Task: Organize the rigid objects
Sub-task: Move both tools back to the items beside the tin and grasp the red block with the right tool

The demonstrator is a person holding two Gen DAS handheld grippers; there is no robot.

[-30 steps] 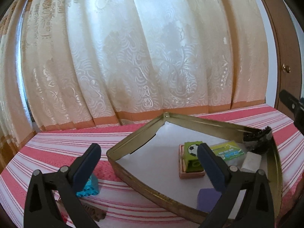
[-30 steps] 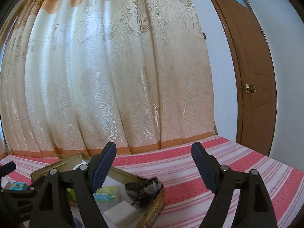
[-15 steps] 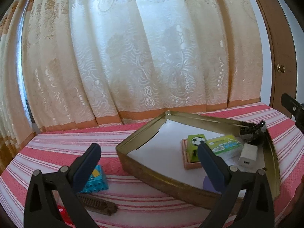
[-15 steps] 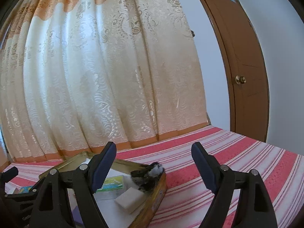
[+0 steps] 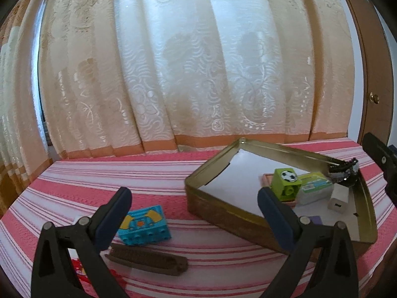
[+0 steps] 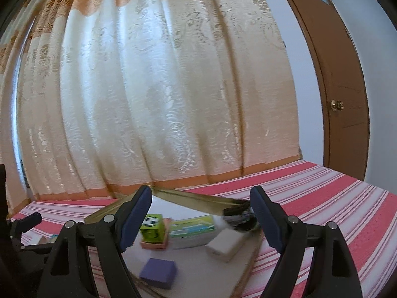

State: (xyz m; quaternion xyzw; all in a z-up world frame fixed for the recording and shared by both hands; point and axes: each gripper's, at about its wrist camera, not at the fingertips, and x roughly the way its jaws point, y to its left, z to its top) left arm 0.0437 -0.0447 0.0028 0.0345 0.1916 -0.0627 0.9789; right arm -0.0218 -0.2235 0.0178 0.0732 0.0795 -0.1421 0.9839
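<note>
I am holding both grippers spread and empty, left gripper [image 5: 193, 213] hovering above open striped cloth [image 5: 124, 176] near the blue block [image 5: 145, 224], right gripper [image 6: 201, 213] facing the tin tray [image 5: 211, 206], its near rim between us.

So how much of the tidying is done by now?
Mostly done: the tin already holds the green block, charger, purple block and more. Neither gripper holds anything; both jaws are open. The blue block and brown comb still lie outside on the cloth.
</note>
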